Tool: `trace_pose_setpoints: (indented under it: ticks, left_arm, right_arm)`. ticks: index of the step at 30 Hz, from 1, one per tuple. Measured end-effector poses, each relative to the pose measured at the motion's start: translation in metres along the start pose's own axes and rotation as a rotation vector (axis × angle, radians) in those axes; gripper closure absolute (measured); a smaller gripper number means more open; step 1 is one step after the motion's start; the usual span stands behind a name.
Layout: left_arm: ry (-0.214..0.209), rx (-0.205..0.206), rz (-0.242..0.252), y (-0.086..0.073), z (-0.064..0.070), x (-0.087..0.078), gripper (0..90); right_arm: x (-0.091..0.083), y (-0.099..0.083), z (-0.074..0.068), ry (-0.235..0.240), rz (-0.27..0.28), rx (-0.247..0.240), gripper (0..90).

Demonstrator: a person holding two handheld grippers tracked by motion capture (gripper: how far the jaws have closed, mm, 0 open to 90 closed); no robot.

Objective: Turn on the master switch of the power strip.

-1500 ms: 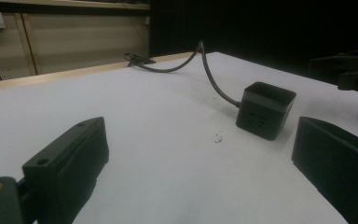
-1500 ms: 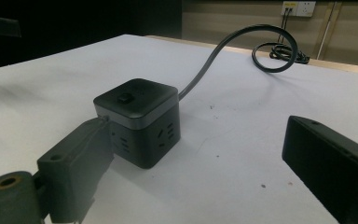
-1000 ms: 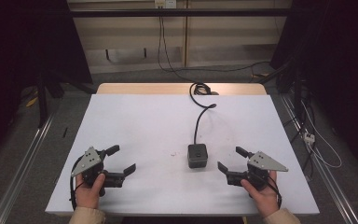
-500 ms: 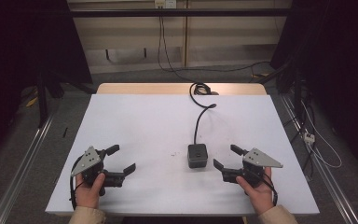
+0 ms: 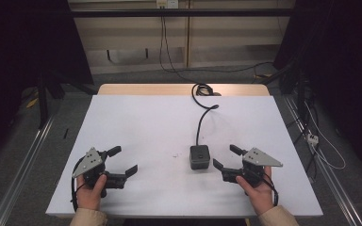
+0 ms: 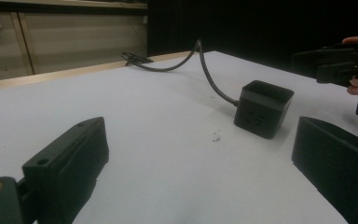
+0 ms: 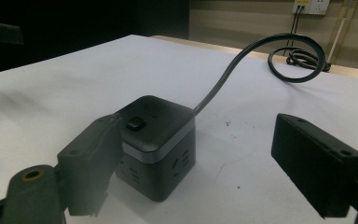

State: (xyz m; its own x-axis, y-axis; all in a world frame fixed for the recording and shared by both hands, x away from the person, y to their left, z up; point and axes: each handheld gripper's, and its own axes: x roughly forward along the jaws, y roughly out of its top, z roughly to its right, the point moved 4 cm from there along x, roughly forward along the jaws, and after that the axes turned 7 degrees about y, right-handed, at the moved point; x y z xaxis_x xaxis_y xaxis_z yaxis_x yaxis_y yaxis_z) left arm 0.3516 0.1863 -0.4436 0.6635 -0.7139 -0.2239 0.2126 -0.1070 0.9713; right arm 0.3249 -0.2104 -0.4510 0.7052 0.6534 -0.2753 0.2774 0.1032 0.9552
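Power cube (image 5: 200,156): near table's (image 5: 136,117) front edge, right of centre; button up.
Cord (image 5: 201,123): runs to far edge, coiled there.
Right gripper (image 5: 225,158): beside cube, jaws spread.
Left gripper (image 5: 122,161): front-left, jaws spread.

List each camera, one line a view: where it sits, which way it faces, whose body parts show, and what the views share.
High view: above the person's side, facing forward and down on the white table; both hands, left gripper and right gripper show.
Left gripper view: rides the left gripper, facing across the table at the black cube; its own fingers and the other hand's gripper show.
Right gripper view: rides the right gripper, close to the cube; its own fingers show.
Shared: all three show the cube and its cable.
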Motion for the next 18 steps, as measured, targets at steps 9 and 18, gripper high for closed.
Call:
trace_pose_setpoints:
  ticks: [9, 18]
  left_arm:
    - [-0.001, 0.0, -0.001, -0.0004, 0.0004, 0.001, 3.4]
    - [-0.001, -0.008, 0.0, -0.0006, 0.0008, 0.0013, 3.4]
  right_arm:
    - [0.0041, 0.0017, -0.0024, 0.011, -0.003, -0.005, 19.7]
    - [0.0085, 0.0034, -0.0052, 0.023, -0.002, -0.008, 26.1]
